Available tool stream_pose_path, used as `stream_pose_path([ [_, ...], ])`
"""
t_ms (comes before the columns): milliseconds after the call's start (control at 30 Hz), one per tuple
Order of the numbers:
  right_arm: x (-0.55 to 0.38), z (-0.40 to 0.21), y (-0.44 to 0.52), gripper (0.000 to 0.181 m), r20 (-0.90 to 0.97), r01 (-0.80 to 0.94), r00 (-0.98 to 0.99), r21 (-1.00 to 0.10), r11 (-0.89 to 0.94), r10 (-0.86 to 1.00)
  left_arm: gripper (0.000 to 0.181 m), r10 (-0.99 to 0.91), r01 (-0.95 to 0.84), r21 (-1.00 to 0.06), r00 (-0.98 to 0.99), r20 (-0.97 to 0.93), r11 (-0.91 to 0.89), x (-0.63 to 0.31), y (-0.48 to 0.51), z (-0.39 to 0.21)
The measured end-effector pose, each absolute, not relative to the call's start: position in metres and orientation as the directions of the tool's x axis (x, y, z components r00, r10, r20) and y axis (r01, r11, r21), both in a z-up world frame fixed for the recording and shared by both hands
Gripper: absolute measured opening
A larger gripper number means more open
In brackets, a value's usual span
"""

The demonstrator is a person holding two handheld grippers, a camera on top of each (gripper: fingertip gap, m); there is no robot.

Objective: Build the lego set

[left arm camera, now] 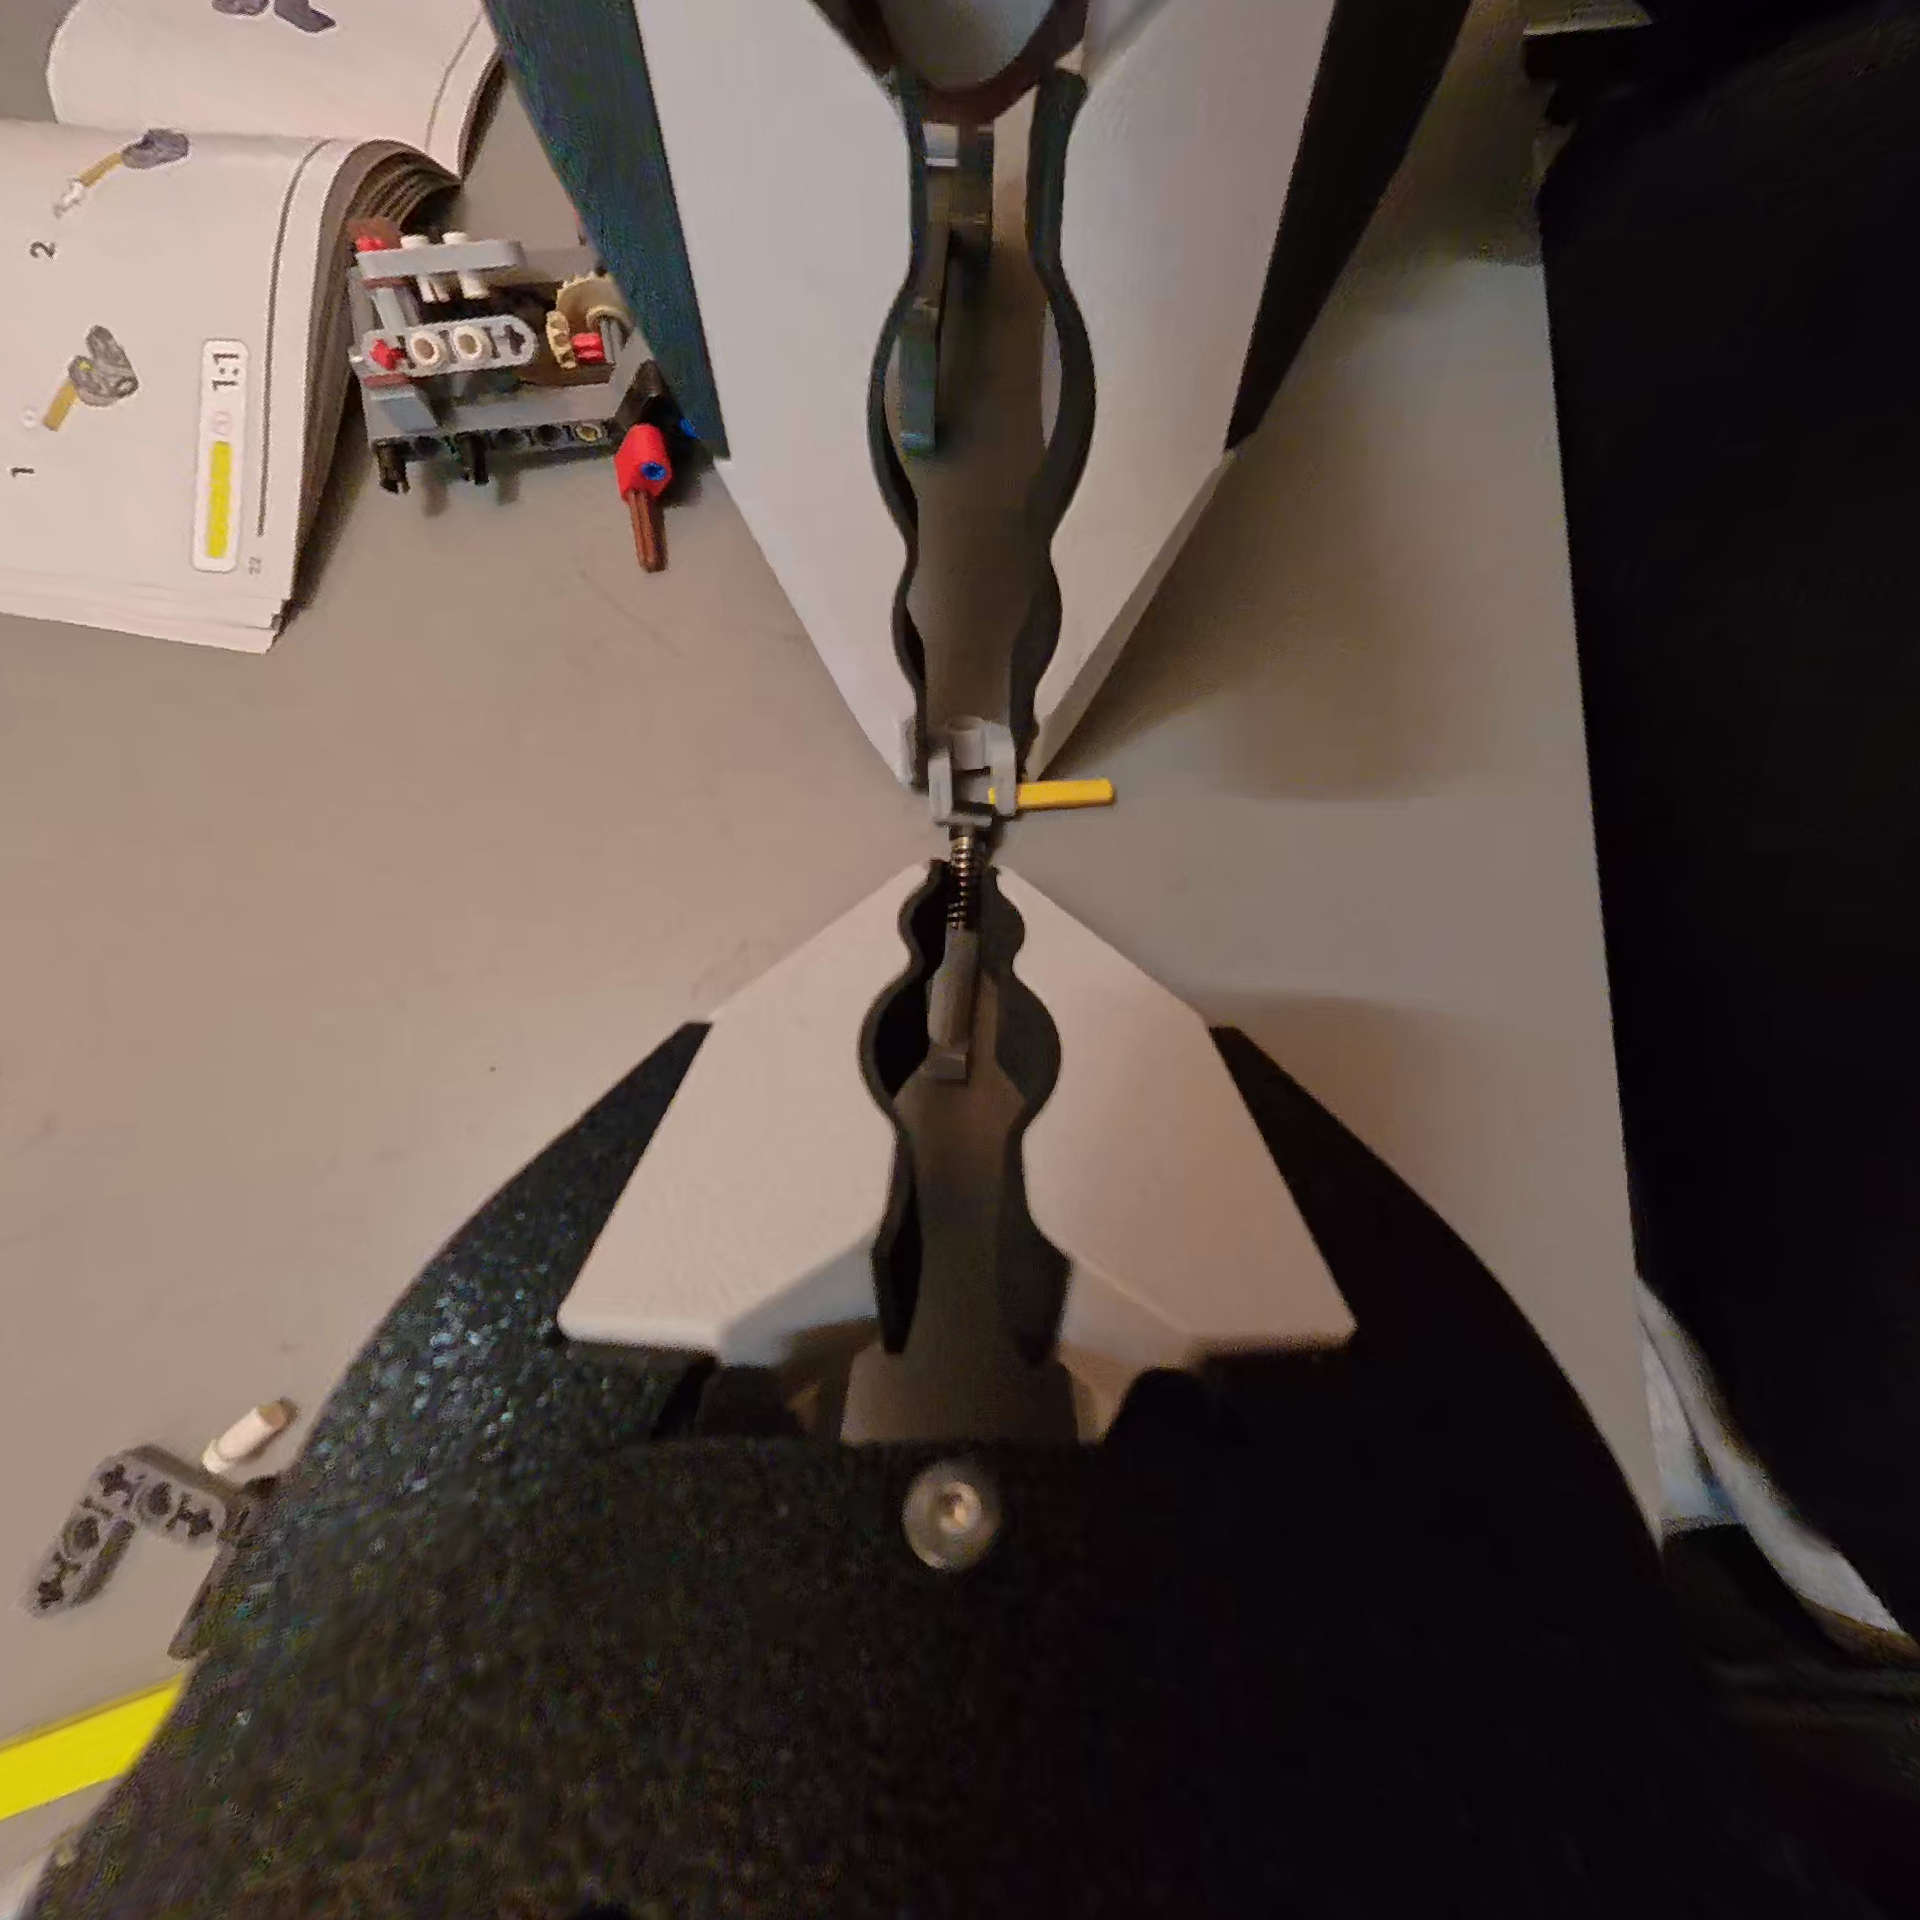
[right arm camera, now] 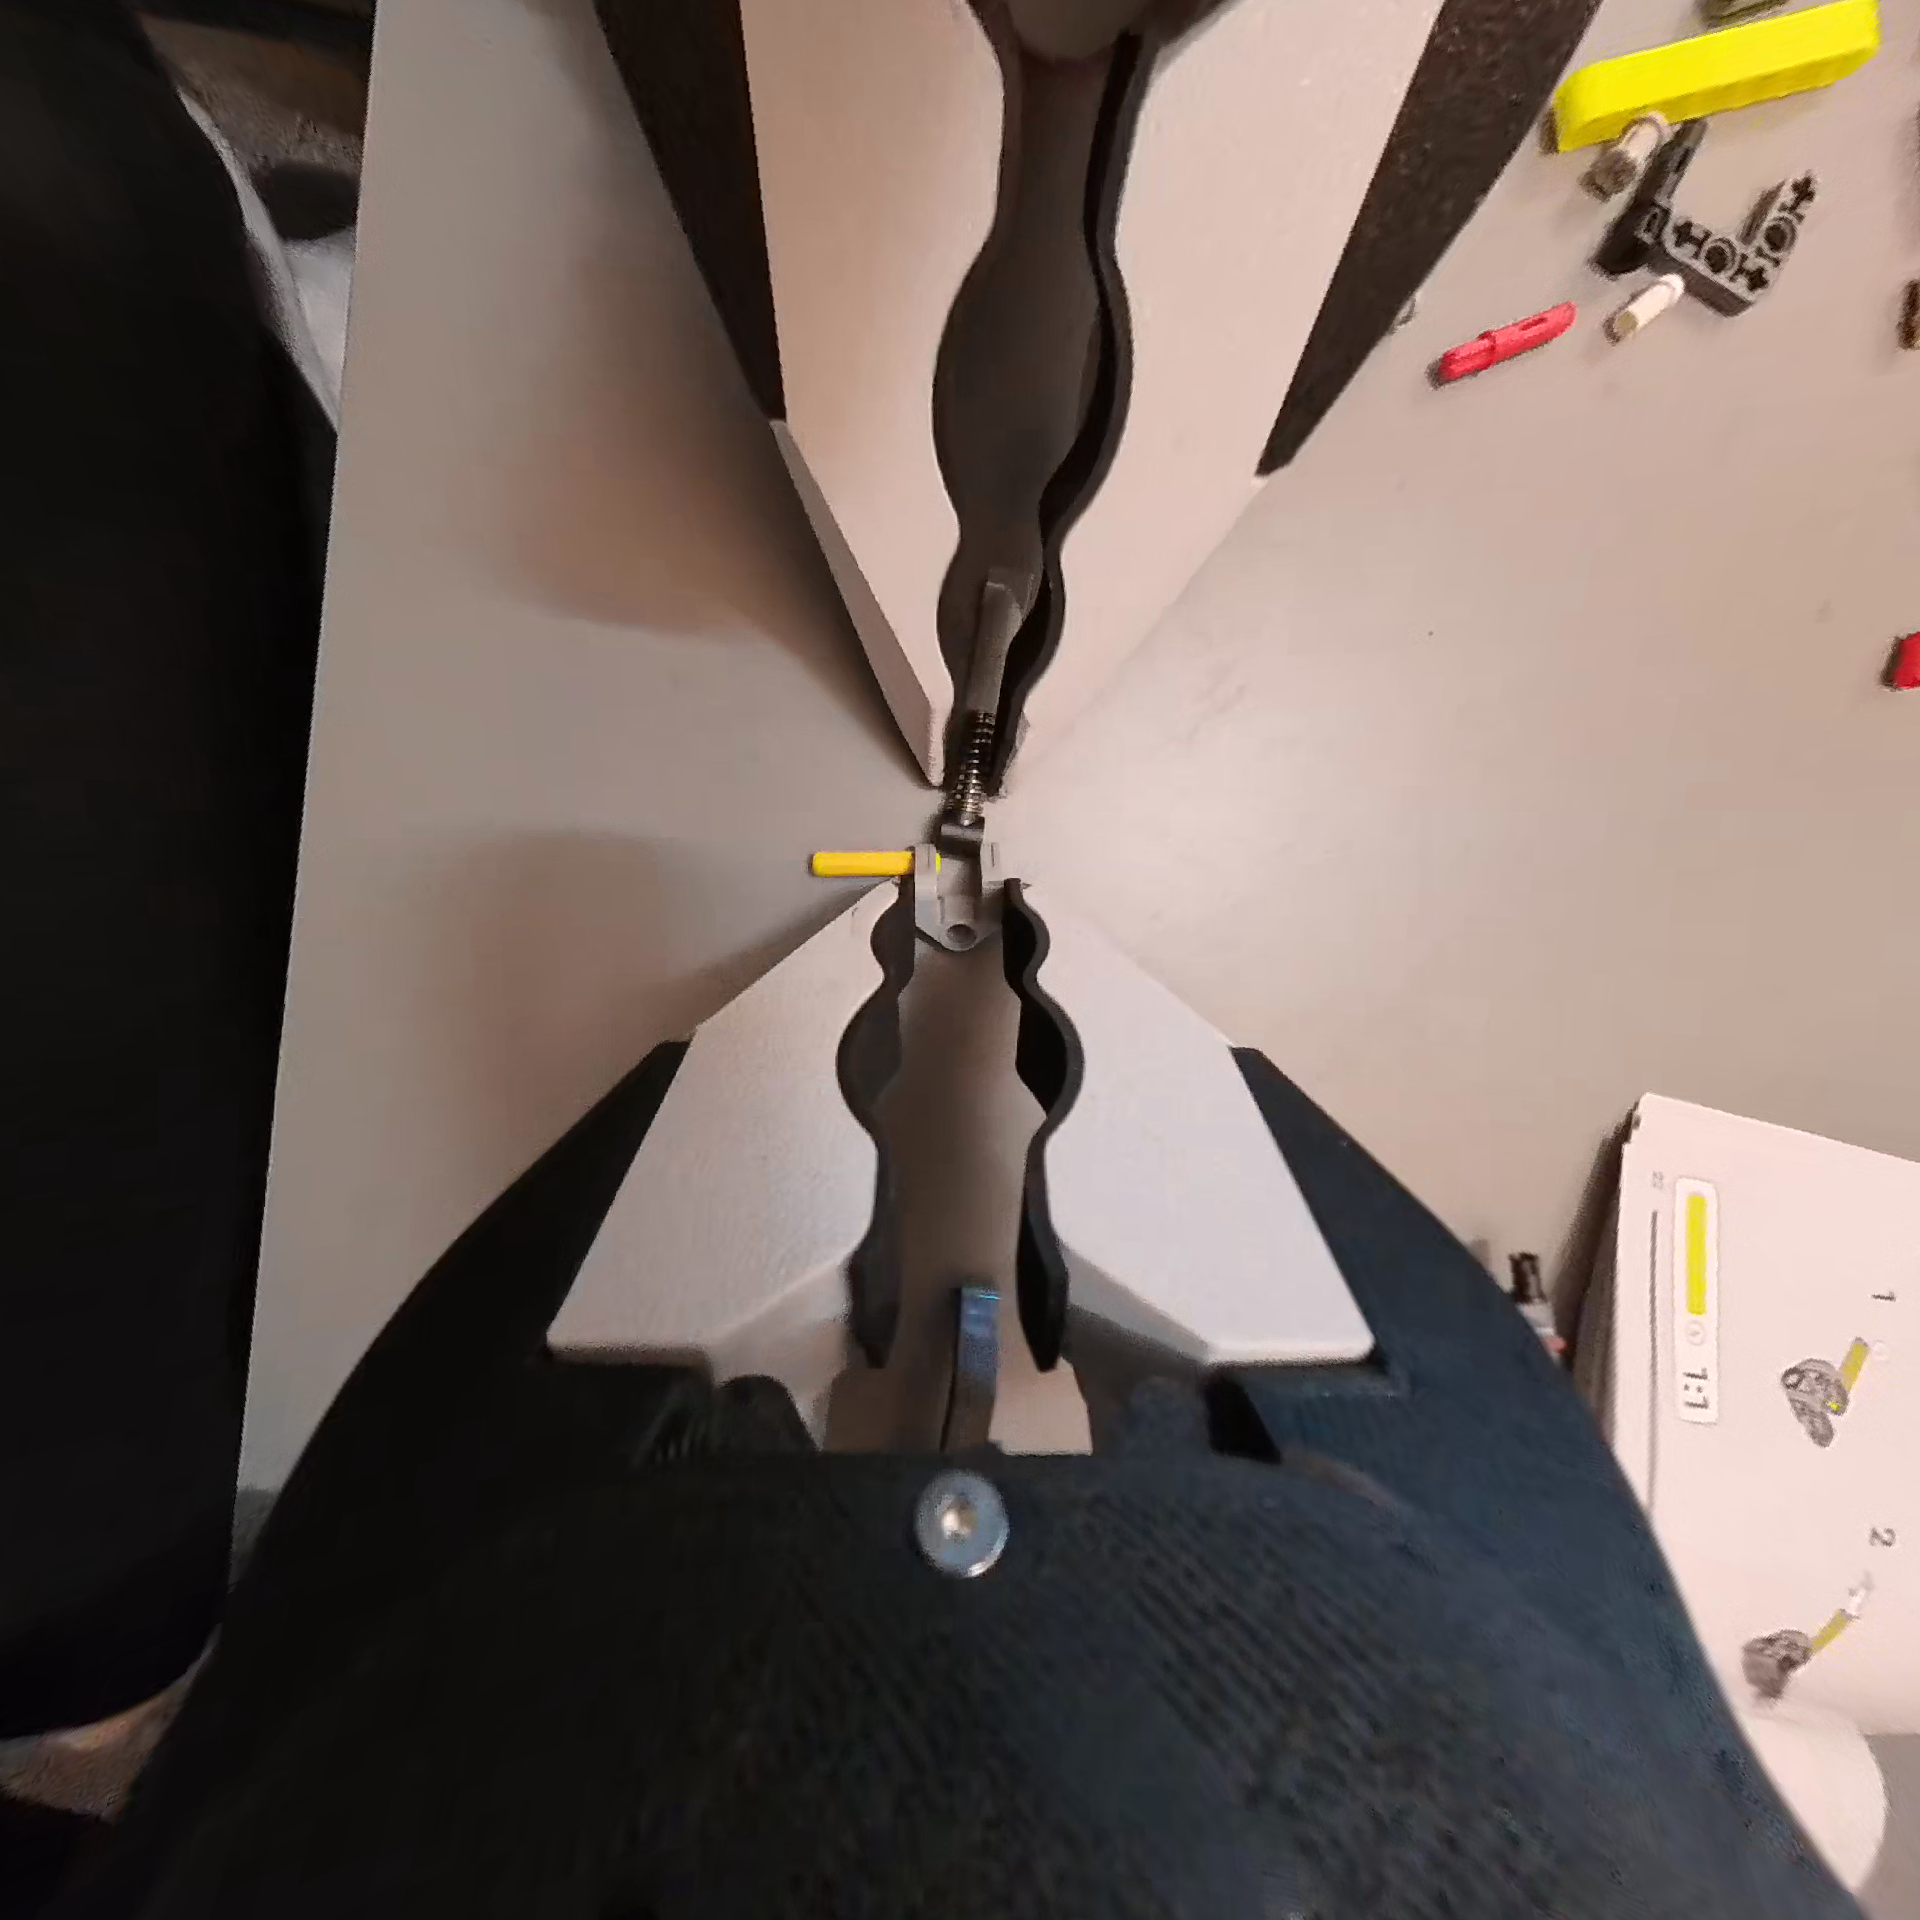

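The two grippers meet tip to tip above the grey table. My left gripper (left arm camera: 961, 883) is shut on a grey shock absorber (left arm camera: 952, 1003) whose metal spring (left arm camera: 964, 868) sticks out past the tips. My right gripper (right arm camera: 951, 914) is shut on a small grey connector (right arm camera: 948, 896) with a yellow axle (right arm camera: 857, 862) sticking out sideways. The spring end touches the connector (left arm camera: 968, 781). In the left wrist view the right gripper (left arm camera: 966, 743) comes in from the top. In the right wrist view the left gripper (right arm camera: 971, 774) comes in from the top with the spring (right arm camera: 971, 758).
An open instruction booklet (left arm camera: 135, 364) lies at the far left, with a partly built model (left arm camera: 488, 353) and a red piece on a brown axle (left arm camera: 644, 473) beside it. Loose black, red and yellow parts (right arm camera: 1714, 239) lie near the left gripper. The table edge (left arm camera: 1569, 727) borders a dark area. My left and right fingertips are right by each other.
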State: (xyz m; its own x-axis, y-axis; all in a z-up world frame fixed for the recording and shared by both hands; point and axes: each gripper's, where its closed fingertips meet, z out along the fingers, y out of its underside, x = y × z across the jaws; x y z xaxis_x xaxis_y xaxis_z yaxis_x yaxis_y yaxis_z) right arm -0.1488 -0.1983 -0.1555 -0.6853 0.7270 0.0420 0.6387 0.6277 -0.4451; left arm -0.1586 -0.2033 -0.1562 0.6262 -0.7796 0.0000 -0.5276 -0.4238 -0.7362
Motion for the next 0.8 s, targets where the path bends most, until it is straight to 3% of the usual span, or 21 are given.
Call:
stream_pose_path([
  [367,-0.1504,-0.1558,-0.1955,0.014,0.042,0.668,-0.668,-0.407,0.623,0.743,0.003,-0.653,-0.44,-0.732,0.758,0.008,-0.52,-0.1584,-0.2,-0.1563],
  [800,-0.1523,-0.1563,-0.1939,0.014,-0.007,0.671,-0.68,-0.412,0.617,0.734,0.003,-0.678,-0.522,-0.731,0.727,-0.111,-0.44,-0.1606,-0.1955,-0.1556],
])
